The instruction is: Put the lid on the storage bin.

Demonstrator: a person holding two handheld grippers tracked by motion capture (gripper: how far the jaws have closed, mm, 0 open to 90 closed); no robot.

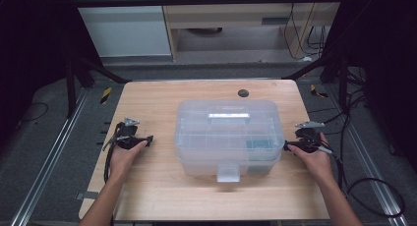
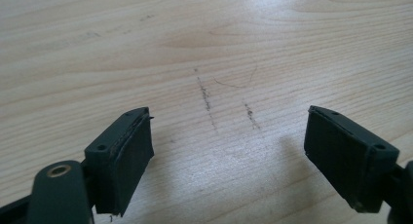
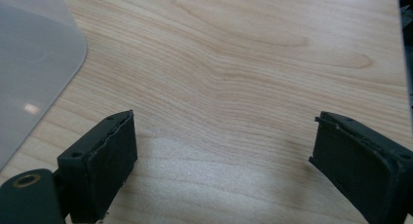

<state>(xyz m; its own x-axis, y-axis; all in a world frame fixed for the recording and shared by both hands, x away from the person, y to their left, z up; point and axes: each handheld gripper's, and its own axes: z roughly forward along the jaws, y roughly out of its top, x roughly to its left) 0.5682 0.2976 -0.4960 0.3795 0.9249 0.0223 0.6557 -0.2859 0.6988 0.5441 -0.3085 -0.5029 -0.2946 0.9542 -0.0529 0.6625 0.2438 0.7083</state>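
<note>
Flanking the clear plastic box (image 1: 228, 137) at the middle of the tabletop (image 1: 157, 186), you rest your left tool (image 1: 147, 140) and right tool (image 1: 287, 146) beside it — jaws apart, gripping nothing — likely readying a two-sided hold.

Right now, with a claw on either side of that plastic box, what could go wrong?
1. The box is smooth, clear plastic; a squeeze from the sides might slip or flex its walls.
2. Its front latch looks shut, but if it isn't, a lift could swing the lid open.
3. Both claws are open and empty, the right claw close to the box, the left claw farther off; uneven contact could shove the box sideways.
</note>
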